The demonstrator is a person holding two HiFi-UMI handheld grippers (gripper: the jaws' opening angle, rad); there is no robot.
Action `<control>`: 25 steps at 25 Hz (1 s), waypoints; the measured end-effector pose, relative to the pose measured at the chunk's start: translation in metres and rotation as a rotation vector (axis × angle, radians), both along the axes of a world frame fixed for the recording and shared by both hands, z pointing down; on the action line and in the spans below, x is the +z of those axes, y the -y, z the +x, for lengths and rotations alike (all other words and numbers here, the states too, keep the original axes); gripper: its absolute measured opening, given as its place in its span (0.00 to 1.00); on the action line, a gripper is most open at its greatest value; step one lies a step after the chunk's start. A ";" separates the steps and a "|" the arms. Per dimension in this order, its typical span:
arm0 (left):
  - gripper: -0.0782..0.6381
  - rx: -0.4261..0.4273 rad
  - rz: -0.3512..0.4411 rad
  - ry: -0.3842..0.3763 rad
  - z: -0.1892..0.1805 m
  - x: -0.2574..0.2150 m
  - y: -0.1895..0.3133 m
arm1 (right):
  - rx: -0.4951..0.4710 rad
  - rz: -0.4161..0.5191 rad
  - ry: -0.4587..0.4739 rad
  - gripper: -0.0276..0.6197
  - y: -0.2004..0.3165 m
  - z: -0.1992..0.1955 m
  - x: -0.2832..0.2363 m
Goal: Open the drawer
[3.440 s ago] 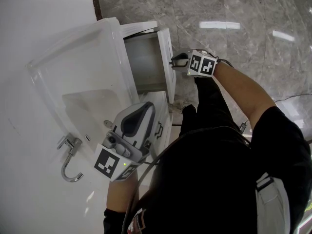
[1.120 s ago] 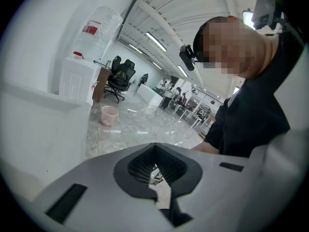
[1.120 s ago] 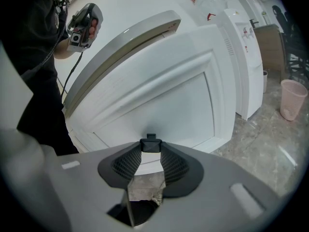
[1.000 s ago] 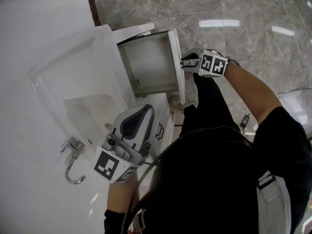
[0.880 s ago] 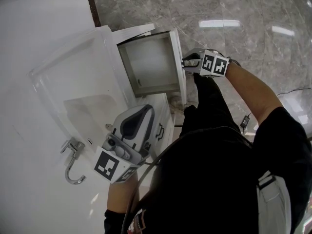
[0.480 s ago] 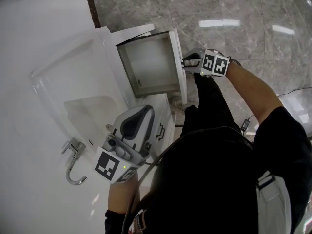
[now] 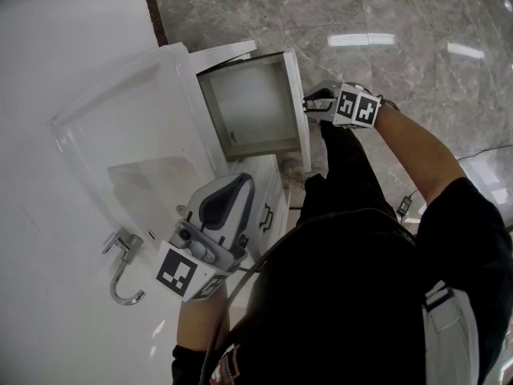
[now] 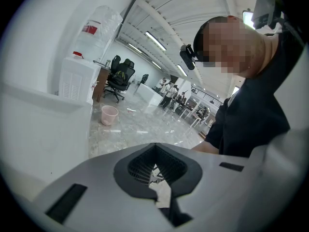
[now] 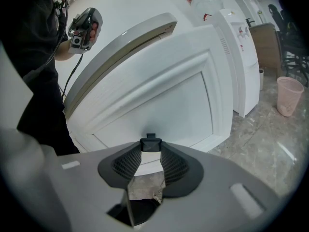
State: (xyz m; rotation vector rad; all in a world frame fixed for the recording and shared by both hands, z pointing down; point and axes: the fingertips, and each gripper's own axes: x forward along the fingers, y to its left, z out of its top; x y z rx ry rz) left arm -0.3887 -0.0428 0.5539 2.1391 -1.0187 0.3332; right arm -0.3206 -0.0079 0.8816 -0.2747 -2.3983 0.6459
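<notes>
1. The white rectangular drawer (image 7: 250, 107) of the white vanity cabinet (image 7: 172, 95) stood pulled well out from the cabinet front, over the grey marble-patterned floor (image 7: 401, 14). Its pale inside was bare in the head view.
2. The right gripper (image 7: 309, 103) sat at the outer face of the drawer's front panel (image 7: 298, 115), with its marker cube toward the person's forearm.
3. In the right gripper view, the right gripper (image 9: 150, 148) had its jaws clamped on the small dark handle (image 9: 150, 140) of the drawer. One ribbed pad lay against each side of the handle, which sat right at the tips.
4. Behind the handle, the white framed panel (image 9: 159, 100) of the drawer front filled most of that view.
5. The left gripper (image 7: 243, 180) hung over the near edge of the white countertop (image 7: 48, 215), well apart from the drawer. It was just beside the sunken white basin (image 7: 152, 183).
6. In the left gripper view, the left gripper (image 8: 154, 147) had its jaws together at the tips, and nothing was between them. Only floor showed through the gap lower down.
7. A curved chrome tap (image 7: 122, 271) stood on the countertop to the left of the left gripper.
8. Below the open drawer, a second white drawer front (image 7: 272, 199) with a dark handle (image 7: 267, 215) sat flush with the cabinet.
9. Farther off stood a white water dispenser (image 8: 77, 79) with a clear bottle on top. A pink bin (image 8: 109, 115) stood on the floor near it.
</notes>
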 end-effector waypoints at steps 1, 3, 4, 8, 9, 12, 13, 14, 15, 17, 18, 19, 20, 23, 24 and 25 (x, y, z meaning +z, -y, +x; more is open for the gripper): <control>0.11 -0.002 0.002 0.002 -0.001 0.000 0.001 | 0.004 -0.001 -0.002 0.23 0.000 0.000 0.000; 0.11 0.003 -0.001 0.001 -0.003 -0.002 -0.001 | 0.010 -0.004 -0.008 0.23 0.000 0.001 0.000; 0.11 0.004 -0.001 0.000 -0.004 -0.003 -0.002 | 0.010 -0.004 -0.012 0.23 0.000 0.001 0.000; 0.11 0.004 0.000 0.001 -0.013 -0.009 -0.006 | -0.005 0.000 -0.032 0.23 0.000 0.002 -0.001; 0.11 -0.003 0.004 0.002 -0.016 -0.010 -0.005 | -0.005 -0.004 -0.038 0.23 0.000 0.002 -0.001; 0.11 -0.018 0.012 0.002 -0.023 -0.017 -0.006 | -0.001 -0.002 -0.071 0.24 0.000 0.002 -0.001; 0.11 -0.018 0.014 -0.001 -0.025 -0.019 -0.006 | -0.001 0.003 -0.085 0.24 0.001 0.003 -0.001; 0.11 -0.020 0.019 -0.005 -0.027 -0.022 -0.007 | 0.001 0.007 -0.096 0.24 0.002 0.005 -0.003; 0.11 -0.030 0.027 -0.009 -0.029 -0.025 -0.005 | 0.005 0.007 -0.106 0.25 0.004 0.007 -0.005; 0.11 -0.055 0.045 -0.012 -0.034 -0.033 -0.002 | 0.025 0.009 -0.119 0.25 0.012 0.013 -0.013; 0.11 -0.060 0.048 -0.012 -0.037 -0.038 -0.002 | 0.038 0.015 -0.125 0.25 0.018 0.016 -0.018; 0.11 -0.064 0.051 -0.012 -0.040 -0.043 -0.002 | 0.051 0.026 -0.130 0.25 0.025 0.019 -0.024; 0.11 -0.077 0.060 -0.011 -0.045 -0.049 -0.001 | 0.062 0.039 -0.133 0.25 0.034 0.021 -0.031; 0.11 -0.137 0.089 0.006 -0.060 -0.066 0.006 | 0.098 0.083 -0.124 0.25 0.064 0.023 -0.060; 0.11 -0.157 0.096 0.011 -0.064 -0.072 0.008 | 0.113 0.095 -0.117 0.25 0.075 0.022 -0.071; 0.11 -0.176 0.102 0.016 -0.069 -0.079 0.009 | 0.132 0.104 -0.110 0.25 0.086 0.021 -0.084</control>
